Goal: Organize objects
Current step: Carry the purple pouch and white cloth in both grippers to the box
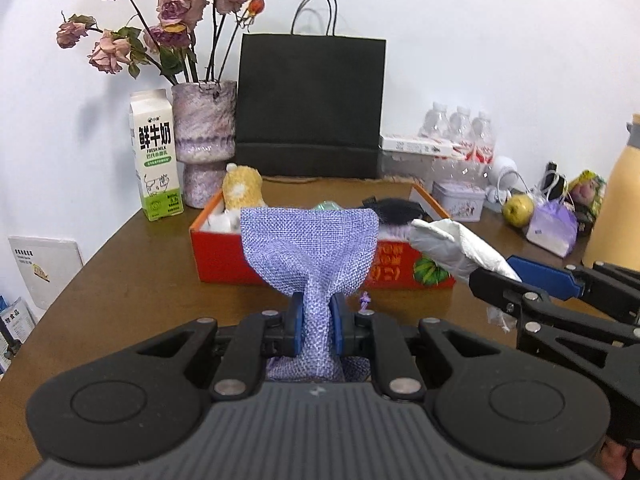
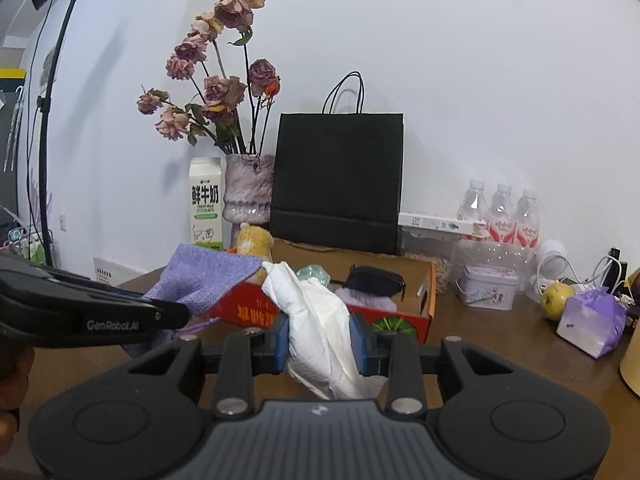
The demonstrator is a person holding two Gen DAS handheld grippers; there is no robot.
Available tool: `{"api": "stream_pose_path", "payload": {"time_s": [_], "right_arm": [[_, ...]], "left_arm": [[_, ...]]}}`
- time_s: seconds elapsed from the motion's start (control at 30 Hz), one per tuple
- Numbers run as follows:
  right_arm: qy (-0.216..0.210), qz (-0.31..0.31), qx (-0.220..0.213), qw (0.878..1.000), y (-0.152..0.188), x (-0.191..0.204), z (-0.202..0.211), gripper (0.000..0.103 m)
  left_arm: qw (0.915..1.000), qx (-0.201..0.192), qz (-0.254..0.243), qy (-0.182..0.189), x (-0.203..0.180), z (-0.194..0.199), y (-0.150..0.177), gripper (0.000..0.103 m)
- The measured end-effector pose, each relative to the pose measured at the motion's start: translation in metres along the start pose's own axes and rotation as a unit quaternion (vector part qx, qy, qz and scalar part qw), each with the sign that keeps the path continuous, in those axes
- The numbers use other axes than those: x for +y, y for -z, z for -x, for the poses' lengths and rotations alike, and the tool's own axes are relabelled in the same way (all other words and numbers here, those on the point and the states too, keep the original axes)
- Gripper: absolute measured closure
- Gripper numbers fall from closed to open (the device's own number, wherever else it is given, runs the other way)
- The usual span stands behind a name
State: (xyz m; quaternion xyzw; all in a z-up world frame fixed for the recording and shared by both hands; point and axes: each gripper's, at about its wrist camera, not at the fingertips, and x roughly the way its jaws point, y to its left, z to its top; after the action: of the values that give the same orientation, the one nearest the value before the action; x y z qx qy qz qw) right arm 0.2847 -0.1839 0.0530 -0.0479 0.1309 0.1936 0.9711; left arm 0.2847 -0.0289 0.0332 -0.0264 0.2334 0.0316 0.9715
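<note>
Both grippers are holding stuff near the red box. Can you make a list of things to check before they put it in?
1. Left gripper squeezing the purple cloth pouch tight: ok.
2. Right gripper squeezing the white tissue: ok.
3. Red box open on top: ok.
4. Free room inside the box: cannot tell; a yellow plush toy and a black pouch already sit there.
5. Both things lifted higher than the box wall: cannot tell.
6. The grippers apart from each other: ok.
</note>
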Motion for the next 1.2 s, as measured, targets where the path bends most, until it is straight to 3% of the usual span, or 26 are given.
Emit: {"api": "stream_pose_path", "payload": {"time_s": [0.53,1.2], "right_arm": [[0.005,-0.003,-0.023,1.000,-0.034,-0.006,-0.062,0.073],[0.016,0.006,-0.032,0.999,-0.053,-0.026,-0.146,0.073]], "left_arm": [[0.9992,-0.015,0.036,0.005,0.008,-0.051,-0.043,0.088],[0.9994,-0.022,0.027,-0.007,0.013,-0.126,-0.077,0.088]]}}
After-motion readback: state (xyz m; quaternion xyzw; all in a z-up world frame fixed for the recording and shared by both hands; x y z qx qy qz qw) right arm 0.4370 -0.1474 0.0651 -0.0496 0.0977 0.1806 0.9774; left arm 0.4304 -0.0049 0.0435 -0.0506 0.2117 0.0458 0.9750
